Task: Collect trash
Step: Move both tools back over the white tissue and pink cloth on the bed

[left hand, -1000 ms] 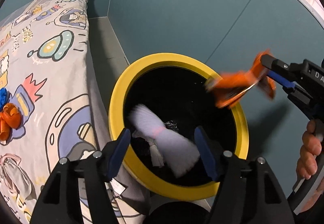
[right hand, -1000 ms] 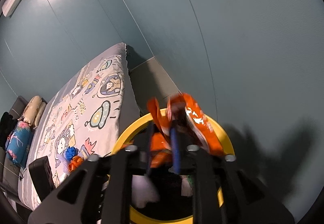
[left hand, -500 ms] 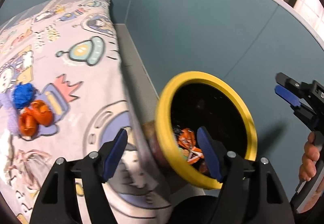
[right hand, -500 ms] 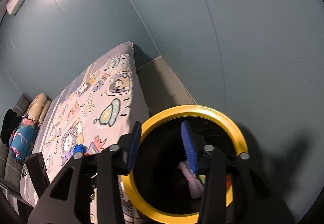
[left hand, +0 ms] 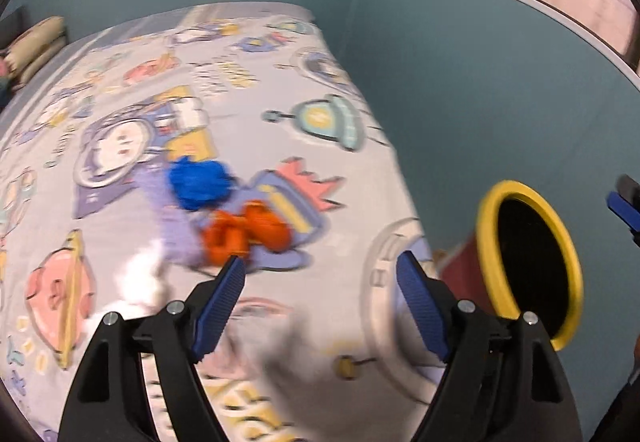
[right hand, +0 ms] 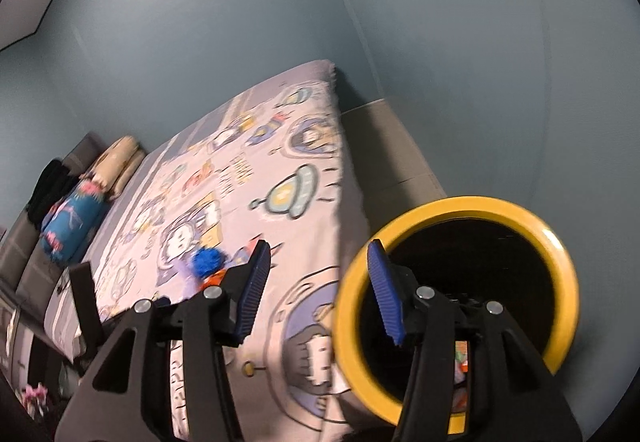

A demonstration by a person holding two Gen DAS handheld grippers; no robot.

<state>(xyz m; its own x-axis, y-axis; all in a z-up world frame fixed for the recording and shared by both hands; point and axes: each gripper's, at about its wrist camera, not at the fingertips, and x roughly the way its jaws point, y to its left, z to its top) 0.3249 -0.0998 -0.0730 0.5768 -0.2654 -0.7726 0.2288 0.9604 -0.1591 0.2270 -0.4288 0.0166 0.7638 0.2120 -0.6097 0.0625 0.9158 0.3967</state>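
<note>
Blurred cartoon print covers the bed sheet [left hand: 120, 90], and motion smear makes the litter on it hard to read: a blue crumpled piece [left hand: 198, 182], an orange crumpled piece [left hand: 248, 232] touching it, a pale lilac strip beside them and a white smudge [left hand: 140, 274] nearer the camera, none of which can be identified further. In the right wrist view the blue piece [right hand: 206, 261] shows just past the left finger, while the orange one is mostly hidden behind that finger. The yellow-rimmed bin [left hand: 528, 266] stands beside the bed's edge; its interior is black, and only a sliver of orange and white wrapper [right hand: 460, 362] shows inside, behind the right gripper's frame. The left gripper [left hand: 320, 282] hangs over the sheet with its 2 blue pads spread wide and bare, its jaws having just been opening, nothing between them. The right gripper [right hand: 318, 282] is about half spread, also having just been opening and carrying nothing, one pad over the sheet and the other in front of the bin [right hand: 520, 210] rim. At the left view's right edge only a blue tip of the right gripper is visible, cut off.
</note>
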